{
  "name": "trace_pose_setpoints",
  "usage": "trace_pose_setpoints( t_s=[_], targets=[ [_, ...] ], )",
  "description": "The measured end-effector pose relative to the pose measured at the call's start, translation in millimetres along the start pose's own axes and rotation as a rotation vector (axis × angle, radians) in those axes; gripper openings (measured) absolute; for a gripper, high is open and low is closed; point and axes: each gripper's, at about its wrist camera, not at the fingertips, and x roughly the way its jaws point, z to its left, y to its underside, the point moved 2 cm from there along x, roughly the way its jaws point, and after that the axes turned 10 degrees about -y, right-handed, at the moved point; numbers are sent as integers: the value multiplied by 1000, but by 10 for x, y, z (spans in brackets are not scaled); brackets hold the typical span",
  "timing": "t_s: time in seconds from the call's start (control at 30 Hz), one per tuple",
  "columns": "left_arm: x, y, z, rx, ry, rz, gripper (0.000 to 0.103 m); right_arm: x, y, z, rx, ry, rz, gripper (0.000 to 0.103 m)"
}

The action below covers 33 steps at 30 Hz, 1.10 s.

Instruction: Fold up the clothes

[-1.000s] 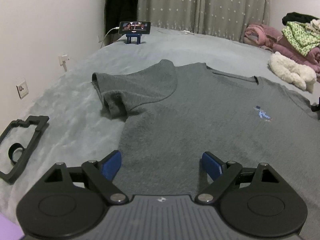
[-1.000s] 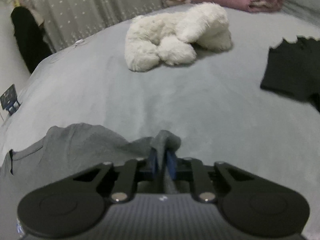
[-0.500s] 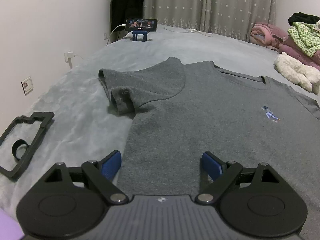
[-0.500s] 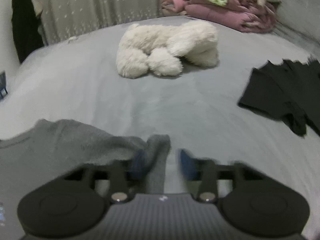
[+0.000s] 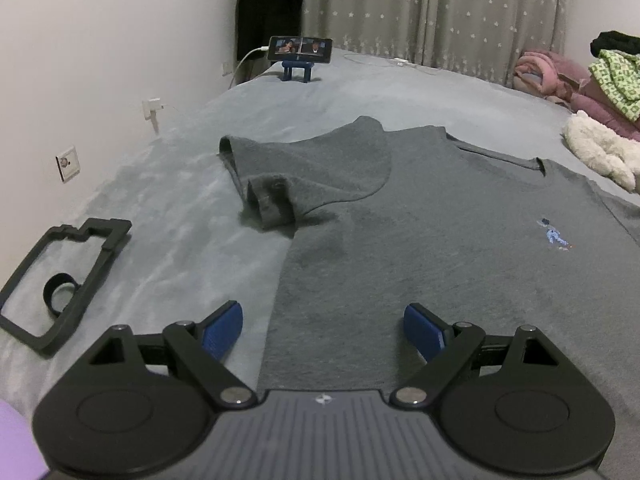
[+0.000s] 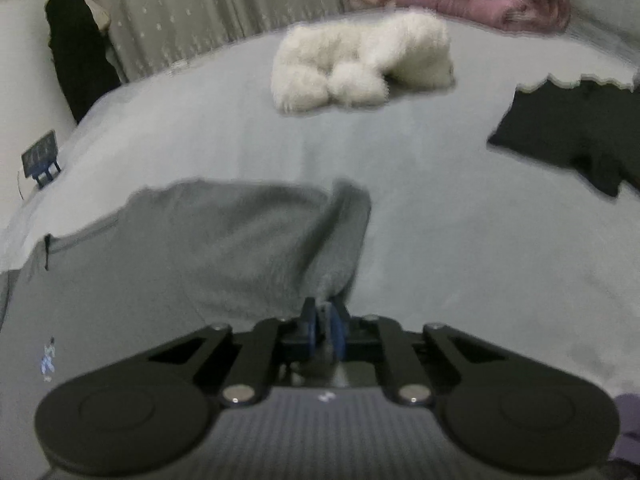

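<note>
The grey T-shirt [image 5: 440, 248] is lying face up on the grey bedspread [image 5: 180, 240], one sleeve [image 5: 312, 168] folded inward across the chest. The left gripper [image 5: 322, 330] is hovering above the shirt's lower edge, jaws spread wide and holding nothing. The right gripper [image 6: 324, 330] is pinching the opposite sleeve [image 6: 340, 240], jaws closed on the fabric and lifting it.

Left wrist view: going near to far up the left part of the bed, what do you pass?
Left gripper, open → black plastic frame → grey T-shirt's folded sleeve → phone on its blue stand → dark garment hanging by the curtain.
</note>
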Motion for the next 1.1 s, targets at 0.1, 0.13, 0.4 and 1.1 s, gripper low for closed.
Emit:
trace_pose_setpoints(
  t_s=[0.1, 0.13, 0.4, 1.1],
  targets=[
    [4, -1, -9, 11, -6, 1, 88, -43, 53, 51, -24, 27, -8, 8],
    [10, 2, -7, 11, -6, 2, 88, 7, 92, 24, -17, 40, 6, 8],
    [24, -28, 45, -2, -2, 5, 88, 115, 104, -14, 11, 112, 9, 16],
    [76, -482, 868, -223, 64, 46, 88, -585, 1325, 2271, -382, -374, 152, 38]
  ],
)
